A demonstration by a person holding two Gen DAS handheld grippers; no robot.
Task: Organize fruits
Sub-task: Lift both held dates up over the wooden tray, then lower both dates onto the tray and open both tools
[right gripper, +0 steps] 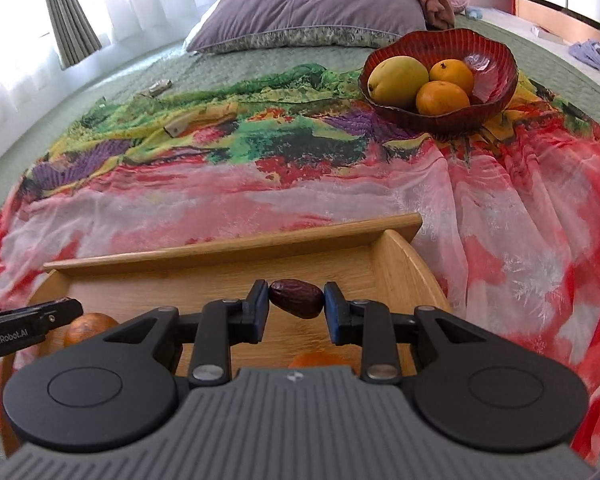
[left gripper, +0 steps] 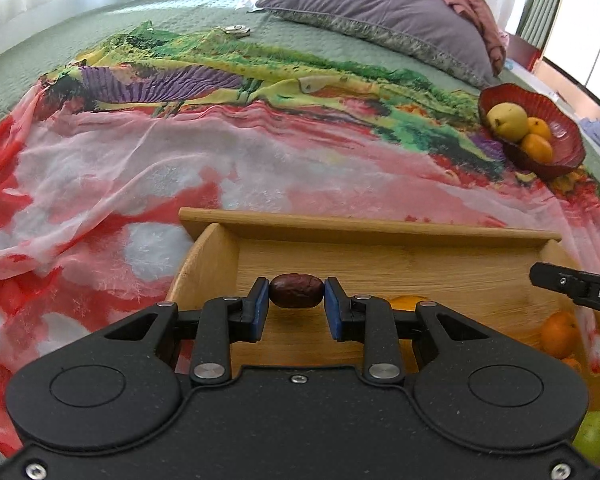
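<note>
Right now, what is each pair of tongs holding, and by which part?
Each holds a dried red date by its two ends: the left tongs grip one date, the right tongs another date.

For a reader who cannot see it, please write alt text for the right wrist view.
The right claw grips a dark red date above a wooden tray on a colourful scarf. Beyond, a red glass bowl holds a mango and two oranges.
</note>
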